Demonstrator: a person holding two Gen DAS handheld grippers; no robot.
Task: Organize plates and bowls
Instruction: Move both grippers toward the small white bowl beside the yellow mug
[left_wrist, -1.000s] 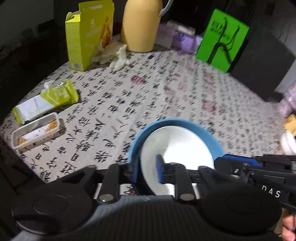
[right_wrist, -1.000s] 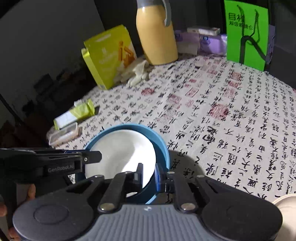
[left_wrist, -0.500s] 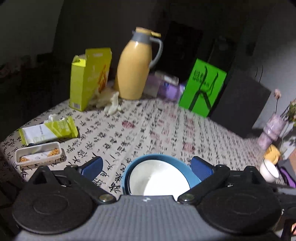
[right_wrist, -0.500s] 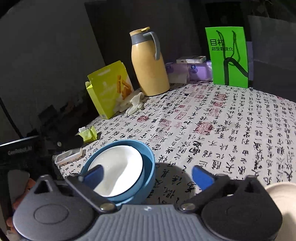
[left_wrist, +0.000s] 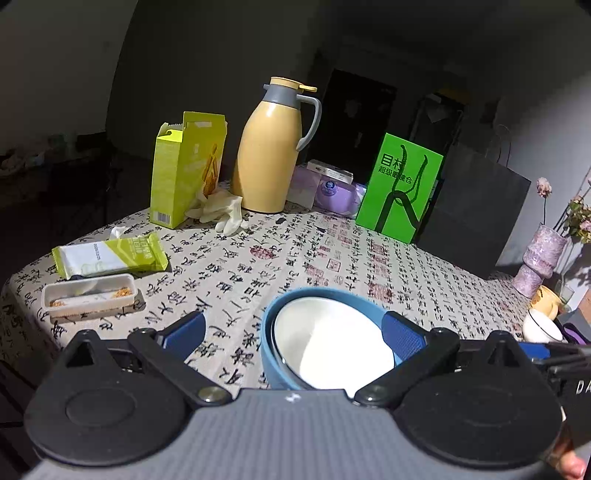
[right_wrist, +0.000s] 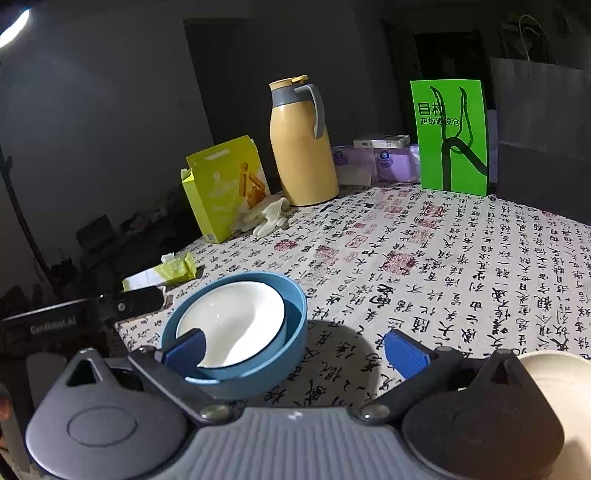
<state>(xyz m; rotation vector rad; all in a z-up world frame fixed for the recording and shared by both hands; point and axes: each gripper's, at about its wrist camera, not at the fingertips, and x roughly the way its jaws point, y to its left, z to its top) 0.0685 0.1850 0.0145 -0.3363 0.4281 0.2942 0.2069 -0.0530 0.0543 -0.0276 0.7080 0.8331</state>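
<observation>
on the patterned tablecloth (right_wrist: 461, 251): white bowl (right_wrist: 236, 321) nested in blue bowl (right_wrist: 291, 332).
left gripper (left_wrist: 291, 332) and right gripper (right_wrist: 295, 349) both spread wide, holding nothing; bowls likely rigid, breakable, slick; take the rim.

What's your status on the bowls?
Both tools open, left, right. White bowl nested in blue bowl. Nothing blocking.

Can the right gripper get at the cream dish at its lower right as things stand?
Probably yes: the right gripper is open and empty, and the cream dish sits uncovered close beside it.
</observation>
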